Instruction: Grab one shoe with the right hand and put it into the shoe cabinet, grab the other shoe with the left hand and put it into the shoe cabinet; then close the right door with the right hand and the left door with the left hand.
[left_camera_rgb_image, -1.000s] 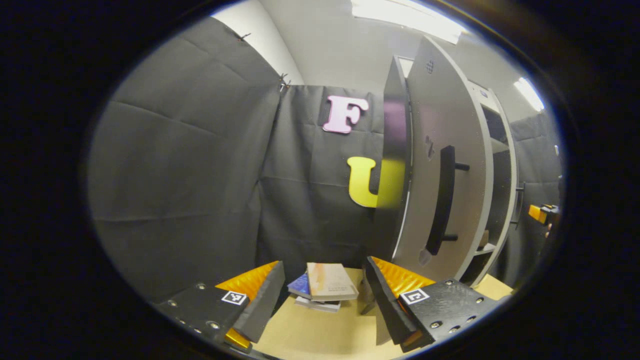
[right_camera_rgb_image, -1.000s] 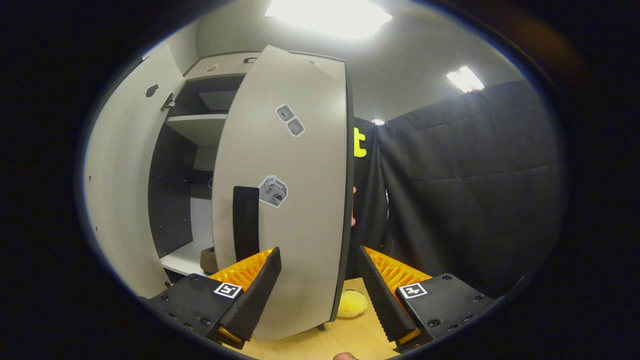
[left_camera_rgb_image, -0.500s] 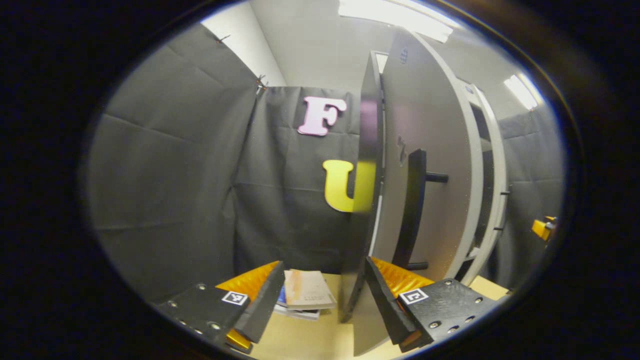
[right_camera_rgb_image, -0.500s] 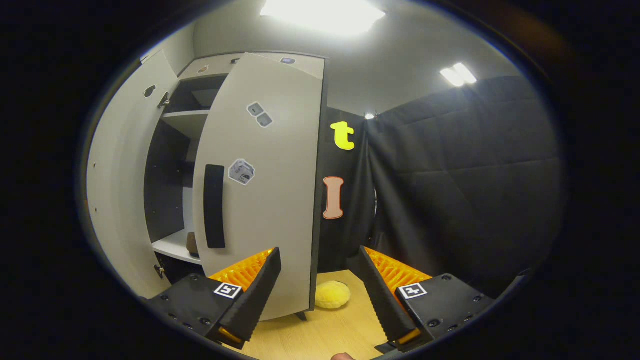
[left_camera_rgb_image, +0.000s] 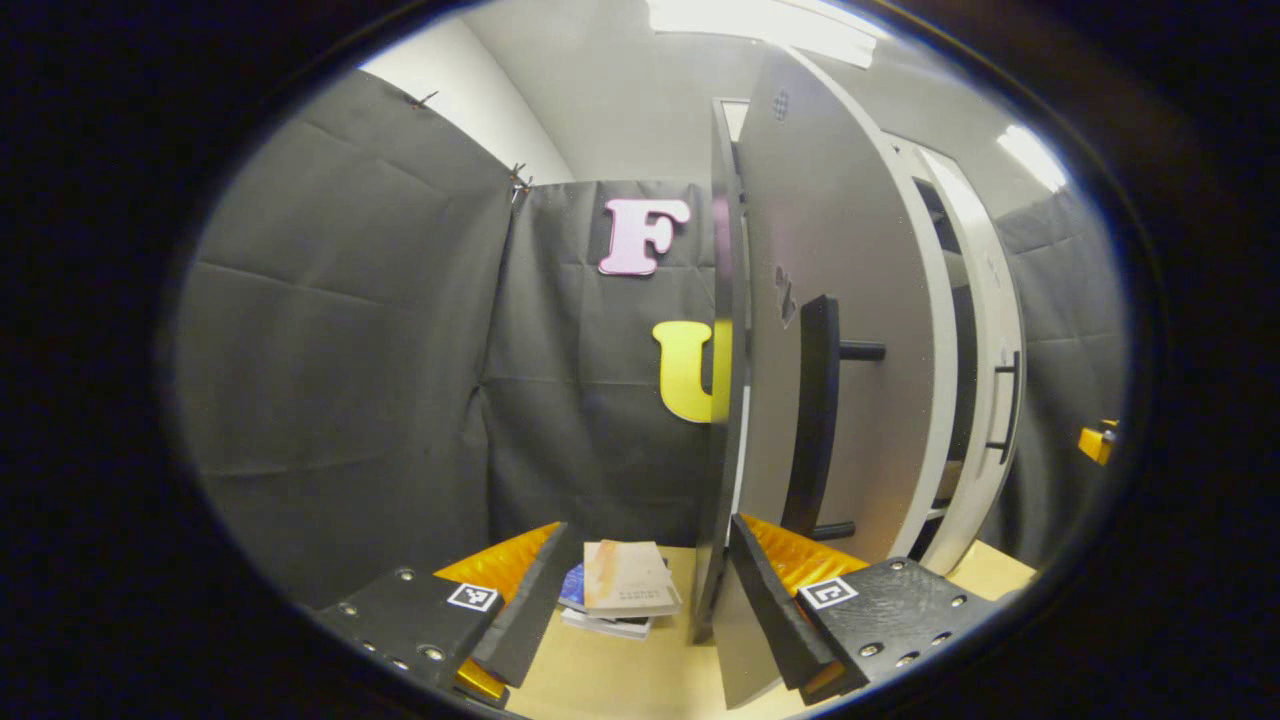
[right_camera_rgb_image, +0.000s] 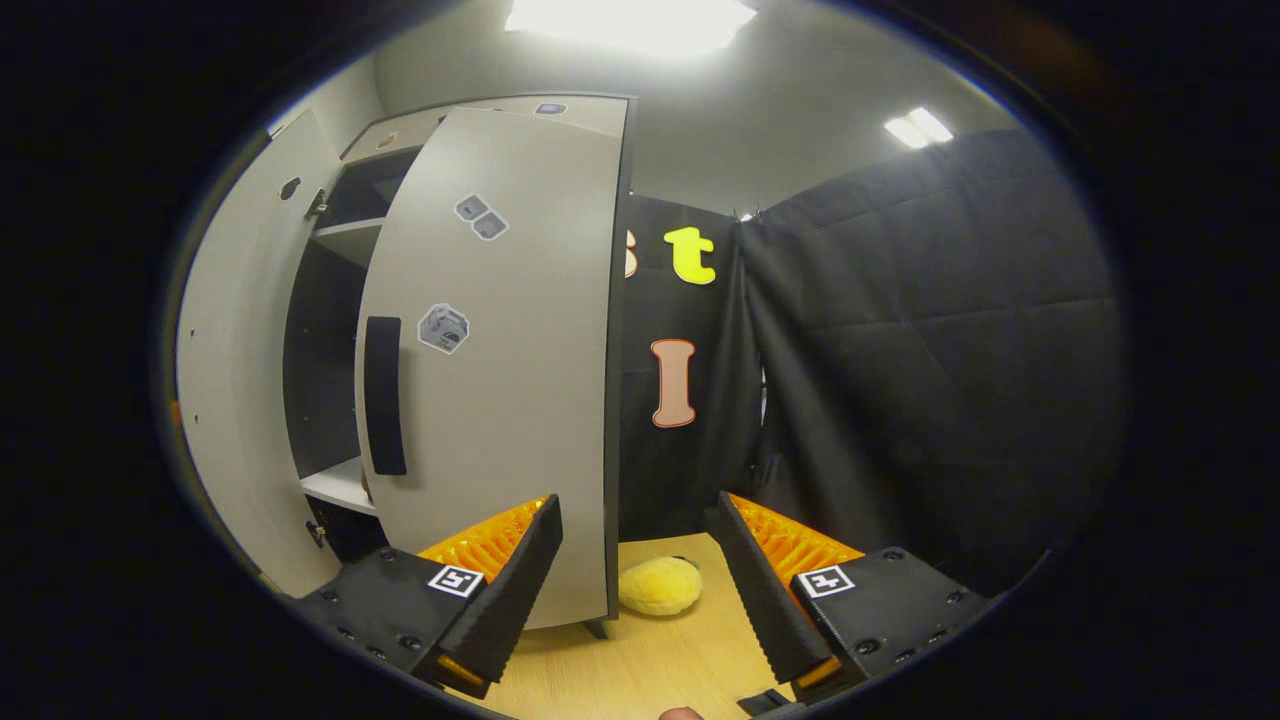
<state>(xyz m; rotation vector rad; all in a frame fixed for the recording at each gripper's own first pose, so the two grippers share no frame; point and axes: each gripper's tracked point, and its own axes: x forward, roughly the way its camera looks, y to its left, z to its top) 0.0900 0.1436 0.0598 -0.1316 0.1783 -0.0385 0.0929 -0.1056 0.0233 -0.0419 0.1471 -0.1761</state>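
Observation:
In the right gripper view the grey shoe cabinet's right door (right_camera_rgb_image: 500, 380) stands partly open, its black handle (right_camera_rgb_image: 383, 395) facing me. My right gripper (right_camera_rgb_image: 635, 510) is open and holds nothing; its left finger (right_camera_rgb_image: 500, 590) is in front of the door's lower outer face. The left door (right_camera_rgb_image: 230, 400) stands open beyond, with a white shelf (right_camera_rgb_image: 335, 485) between them. In the left gripper view the left door (left_camera_rgb_image: 830, 300) shows almost edge-on with its black handle (left_camera_rgb_image: 820, 410). My left gripper (left_camera_rgb_image: 648, 535) is open, and the door's bottom edge falls between its fingers.
A stack of books (left_camera_rgb_image: 620, 590) lies on the wooden floor left of the left door. A yellow plush thing (right_camera_rgb_image: 658, 585) lies on the floor by the right door's edge. Black cloth walls close in on both sides. The other gripper (left_camera_rgb_image: 1095, 440) shows far right.
The right door has swung further toward shut, narrowing the opening. The left gripper has come up to the left door, which now shows more edge-on.

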